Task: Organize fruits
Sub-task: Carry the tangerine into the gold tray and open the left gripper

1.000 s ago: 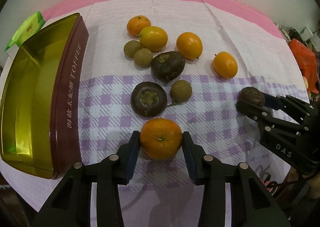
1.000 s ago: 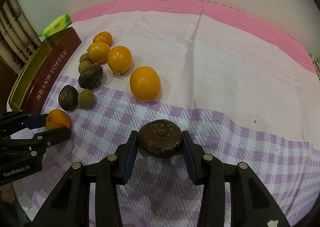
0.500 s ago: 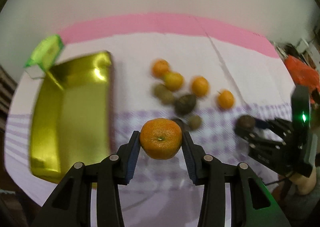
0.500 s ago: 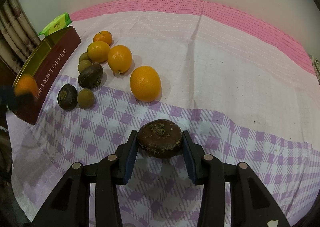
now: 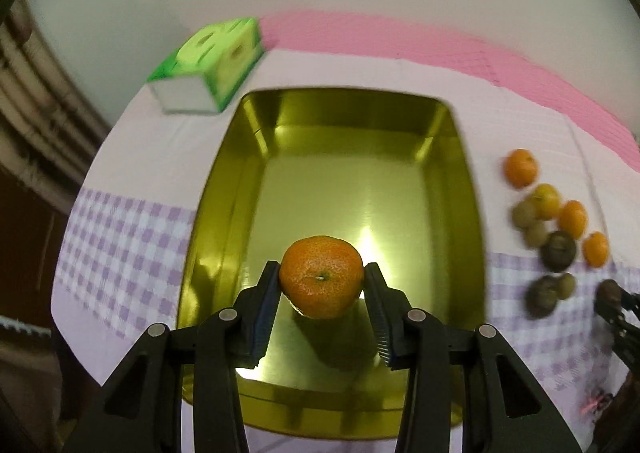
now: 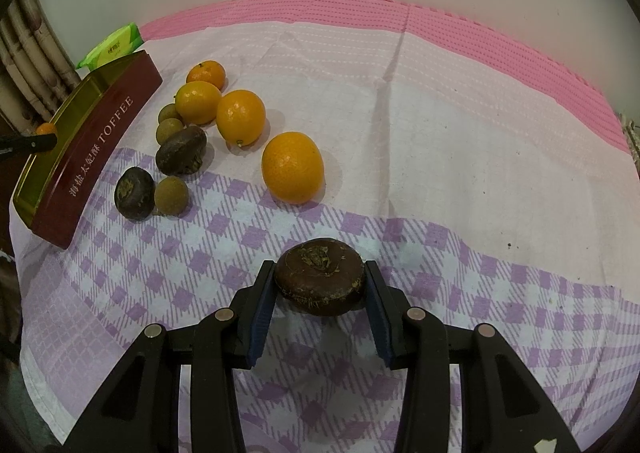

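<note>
My left gripper [image 5: 322,285] is shut on a small orange mandarin [image 5: 321,277] and holds it over the near part of the open gold toffee tin [image 5: 348,189]. In the right wrist view the tin [image 6: 96,149] stands at the far left with the mandarin [image 6: 45,128] just above its rim. My right gripper [image 6: 320,281] is shut on a dark brown water chestnut [image 6: 320,275], low over the checked cloth. Loose fruit lies between them: orange citrus [image 6: 292,167], two more chestnuts [image 6: 181,151] and small brown longans [image 6: 171,196].
A green tissue pack [image 5: 206,63] lies behind the tin, also in the right wrist view [image 6: 113,45]. The pink and purple checked cloth [image 6: 440,125] covers the table. The table's left edge drops off beside the tin.
My left gripper has lifted the mandarin off the cloth and carried it left, over the tin. My right gripper has stayed in place with the chestnut.
</note>
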The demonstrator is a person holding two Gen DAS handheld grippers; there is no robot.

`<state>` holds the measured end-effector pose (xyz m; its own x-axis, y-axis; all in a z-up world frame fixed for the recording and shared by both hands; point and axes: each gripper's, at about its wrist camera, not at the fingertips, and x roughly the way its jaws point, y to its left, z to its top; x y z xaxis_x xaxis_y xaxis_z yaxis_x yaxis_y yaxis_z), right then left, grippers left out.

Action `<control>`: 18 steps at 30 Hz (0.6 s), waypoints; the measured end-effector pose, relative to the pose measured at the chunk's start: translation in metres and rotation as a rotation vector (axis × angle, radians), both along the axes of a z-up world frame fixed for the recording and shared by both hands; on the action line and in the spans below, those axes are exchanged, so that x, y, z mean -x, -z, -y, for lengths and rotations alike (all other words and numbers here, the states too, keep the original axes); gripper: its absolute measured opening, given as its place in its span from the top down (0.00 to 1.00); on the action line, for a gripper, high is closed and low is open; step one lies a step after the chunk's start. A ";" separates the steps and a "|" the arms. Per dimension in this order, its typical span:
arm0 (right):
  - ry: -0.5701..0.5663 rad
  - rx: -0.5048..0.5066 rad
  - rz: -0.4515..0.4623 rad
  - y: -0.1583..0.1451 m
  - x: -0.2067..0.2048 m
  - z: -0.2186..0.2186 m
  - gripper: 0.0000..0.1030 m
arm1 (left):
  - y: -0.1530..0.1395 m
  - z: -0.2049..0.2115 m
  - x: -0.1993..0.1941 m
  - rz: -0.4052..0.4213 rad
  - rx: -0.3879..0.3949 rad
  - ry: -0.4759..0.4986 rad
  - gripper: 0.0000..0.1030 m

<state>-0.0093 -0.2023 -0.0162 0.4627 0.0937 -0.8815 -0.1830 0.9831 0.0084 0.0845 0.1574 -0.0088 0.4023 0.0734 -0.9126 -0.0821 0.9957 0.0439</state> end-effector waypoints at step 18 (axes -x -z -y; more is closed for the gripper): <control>0.005 -0.008 0.029 -0.013 -0.002 -0.011 0.61 | 0.036 -0.009 -0.002 -0.083 -0.011 -0.025 0.58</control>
<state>-0.0076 -0.1912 -0.0033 0.4886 0.0983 -0.8670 -0.1781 0.9839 0.0112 0.0865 0.1664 -0.0447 0.3232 0.0928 -0.9418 -0.1030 0.9927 0.0625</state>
